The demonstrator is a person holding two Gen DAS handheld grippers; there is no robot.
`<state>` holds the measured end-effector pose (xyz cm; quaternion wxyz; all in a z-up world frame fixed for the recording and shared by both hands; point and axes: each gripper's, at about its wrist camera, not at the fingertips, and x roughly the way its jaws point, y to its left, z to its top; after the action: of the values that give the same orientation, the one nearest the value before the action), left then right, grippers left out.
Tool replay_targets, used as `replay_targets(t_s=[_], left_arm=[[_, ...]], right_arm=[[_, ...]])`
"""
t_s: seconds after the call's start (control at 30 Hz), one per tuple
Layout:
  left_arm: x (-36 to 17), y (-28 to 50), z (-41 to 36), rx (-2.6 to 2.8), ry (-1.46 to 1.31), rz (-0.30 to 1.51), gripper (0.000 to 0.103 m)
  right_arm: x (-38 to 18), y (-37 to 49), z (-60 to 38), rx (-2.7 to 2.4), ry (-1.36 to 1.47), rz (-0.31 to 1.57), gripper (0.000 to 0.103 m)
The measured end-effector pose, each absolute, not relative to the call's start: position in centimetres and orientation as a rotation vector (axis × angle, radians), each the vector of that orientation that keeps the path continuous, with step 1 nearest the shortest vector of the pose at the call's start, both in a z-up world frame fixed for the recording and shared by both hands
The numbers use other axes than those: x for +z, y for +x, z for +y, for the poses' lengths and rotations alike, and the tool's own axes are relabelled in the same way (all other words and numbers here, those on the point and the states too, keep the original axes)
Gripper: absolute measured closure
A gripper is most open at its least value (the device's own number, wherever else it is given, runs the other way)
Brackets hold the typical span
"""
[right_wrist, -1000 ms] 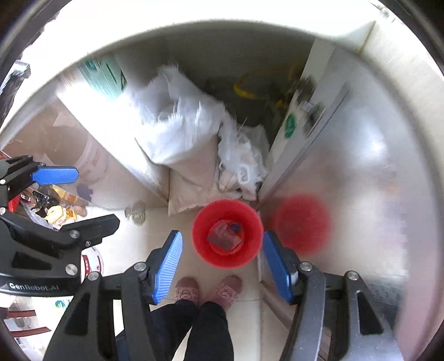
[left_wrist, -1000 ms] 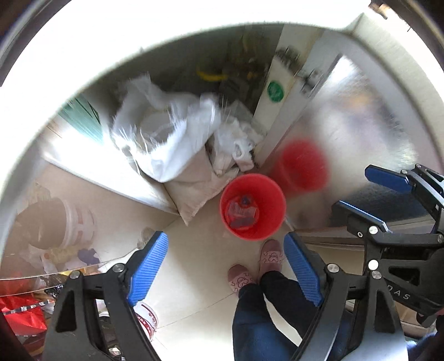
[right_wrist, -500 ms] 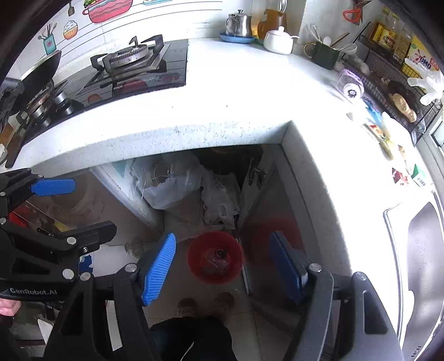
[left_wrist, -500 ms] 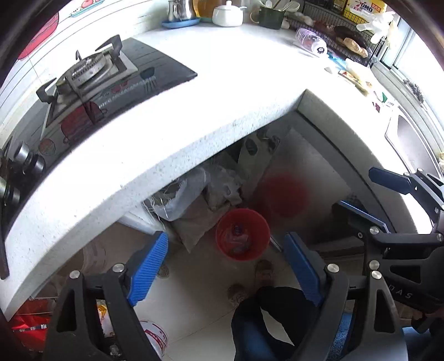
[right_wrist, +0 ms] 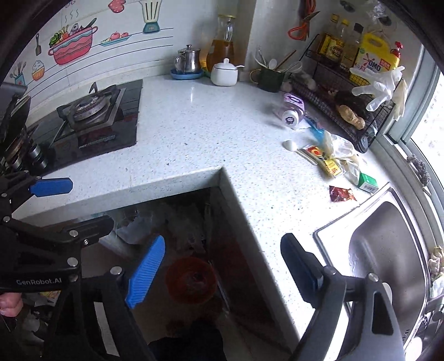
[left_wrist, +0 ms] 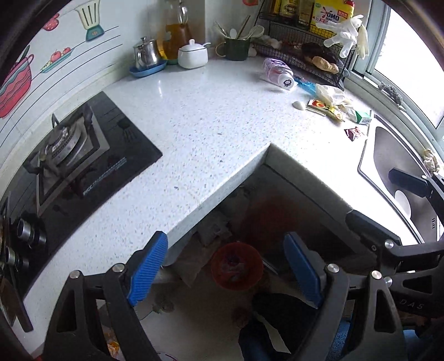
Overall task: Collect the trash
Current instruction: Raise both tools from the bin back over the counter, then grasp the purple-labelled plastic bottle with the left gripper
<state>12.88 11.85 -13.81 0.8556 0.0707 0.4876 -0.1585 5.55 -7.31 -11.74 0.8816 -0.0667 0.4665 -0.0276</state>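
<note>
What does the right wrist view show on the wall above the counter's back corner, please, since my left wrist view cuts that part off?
Observer: A pair of red-handled scissors hangs on the wall there, above the utensil mug.
Operator: Thank you. Could you also tell me whether that view shows what holds the left tongs?
Observer: Yes. At its left edge a hand shows, fingers curled, just below the body of the left tongs, which stand open over the counter's edge.
</note>
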Motion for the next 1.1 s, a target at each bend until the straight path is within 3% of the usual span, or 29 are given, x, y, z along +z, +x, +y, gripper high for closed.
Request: replay_targets(t_s=[0.2, 1.1], left_arm=[[-12.1, 15.4, 8.8, -0.404, 0.199, 0.987, 0.019], [-9.5, 38.2, -7.9, -0.514, 0.296, 0.974, 0.019]], right_arm=[[-10.2, 6.3, -9.7, -0.145, -0.104, 0.931, 0.010], [-8.1, 22.9, -24.1, -0.320, -0.006, 0.925, 0.009]])
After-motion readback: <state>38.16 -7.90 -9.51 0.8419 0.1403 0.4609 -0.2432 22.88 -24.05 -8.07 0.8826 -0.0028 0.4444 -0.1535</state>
